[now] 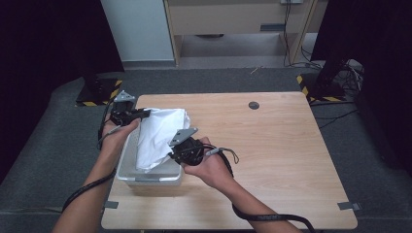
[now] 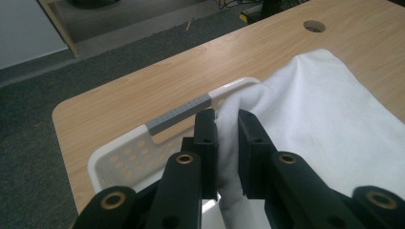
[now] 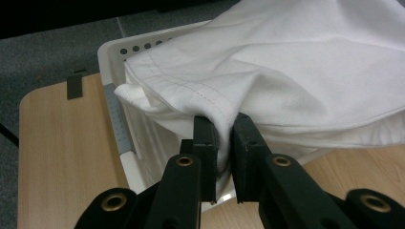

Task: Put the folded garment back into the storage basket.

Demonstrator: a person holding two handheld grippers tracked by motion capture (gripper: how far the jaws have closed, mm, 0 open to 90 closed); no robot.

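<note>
The white cloth [image 1: 158,136] sits left of centre in the high view, bunched up and lifted partly out of a pale plastic basket [image 1: 127,170] that stands near the lower left corner of the wooden table [image 1: 272,145]; its lower folds hang inside the basket while its upper part is stretched between the two grippers. The left gripper [image 1: 142,114], at the cloth's upper left edge, is pinched tight on a fold of fabric, and in the left gripper view that fold runs up between the two black jaws just in front of the basket's far rim [image 2: 177,117]. The right gripper [image 1: 173,154], at the cloth's lower right, is likewise clamped on a hemmed edge [image 3: 200,93], which droops over the jaw tips in the right gripper view. The main risk, as I judge it, is the thin bite: each grip takes only a narrow strip of soft fabric, so a quick pull or an uneven lift could let one corner slide out and drop the cloth back in a heap. A second risk is the trailing folds catching on the basket's wall and dragging or tipping the light basket, which stands close to the table's left edge. Pulling the two hands apart too hard could also twist the cloth rather than spread it.
</note>
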